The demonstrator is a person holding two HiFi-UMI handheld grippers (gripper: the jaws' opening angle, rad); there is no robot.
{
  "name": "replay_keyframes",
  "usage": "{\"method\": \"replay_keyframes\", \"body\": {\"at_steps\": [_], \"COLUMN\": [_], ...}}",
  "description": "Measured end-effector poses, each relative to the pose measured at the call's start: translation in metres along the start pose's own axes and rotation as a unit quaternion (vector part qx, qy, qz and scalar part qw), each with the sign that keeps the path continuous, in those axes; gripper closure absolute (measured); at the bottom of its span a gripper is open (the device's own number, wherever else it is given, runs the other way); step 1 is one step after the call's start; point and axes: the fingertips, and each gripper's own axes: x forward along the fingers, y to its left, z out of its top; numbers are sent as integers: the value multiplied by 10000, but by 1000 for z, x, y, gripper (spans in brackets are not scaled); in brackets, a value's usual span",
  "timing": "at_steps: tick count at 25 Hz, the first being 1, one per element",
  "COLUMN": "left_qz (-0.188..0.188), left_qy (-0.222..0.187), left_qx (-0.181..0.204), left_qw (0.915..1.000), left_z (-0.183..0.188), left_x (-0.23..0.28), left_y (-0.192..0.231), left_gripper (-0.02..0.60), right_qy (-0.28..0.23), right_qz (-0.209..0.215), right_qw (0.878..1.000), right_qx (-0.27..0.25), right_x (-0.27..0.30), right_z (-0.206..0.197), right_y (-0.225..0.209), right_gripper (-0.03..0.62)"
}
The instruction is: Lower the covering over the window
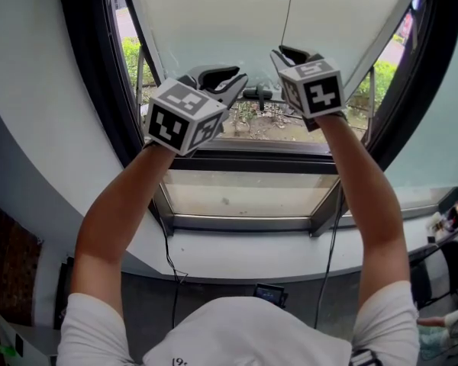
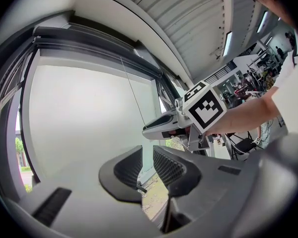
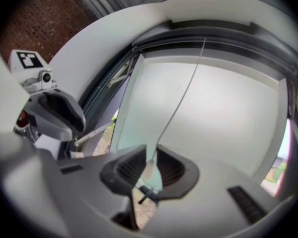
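Head view: white fabric roller blind (image 1: 237,21) covers upper window (image 1: 244,161) only; thin grey pull cord (image 1: 290,14) hangs by right gripper (image 1: 294,54).
Left gripper view: left gripper (image 2: 147,165) slightly parted, empty.
Right gripper view: jaws apart, cord end between, apparently unclamped.
Risk: cord slips out on pull.

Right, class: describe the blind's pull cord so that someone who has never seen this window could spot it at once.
Find the big dark-framed window and the white blind drawn over its upper part. Down the blind's middle hangs one thin pull cord, its pale end piece between the jaws of the right gripper. It is the only slender line on that plain sheet.
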Motion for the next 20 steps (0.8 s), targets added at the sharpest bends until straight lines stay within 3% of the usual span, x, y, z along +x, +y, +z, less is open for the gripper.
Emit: {"method": "replay_keyframes", "body": {"at_steps": [8,12,16,20], "left_qz": [-19,-30,-53,-64], "left_qy": [56,117,167,190], "left_qx": [19,10,9,35], "left_qw": [10000,9999,9998,9998], "left_z": [-4,-13,-21,-22], "left_x": [1,-1,-4,-3], "left_y": [-1,-1,-4,-6], "left_gripper": [511,511,511,511], "right_qy": [-42,30,99,140], "right_qz": [-89,-264,-484,-381], "right_qw": [9993,9926,9747,9702], "right_qx": [-358,-1181,-2180,-2391], "right_x": [-3,-4,-6,-7], "right_z": [2,2,1,2], "right_y": [0,6,11,17], "right_gripper": [549,550,551,551]}}
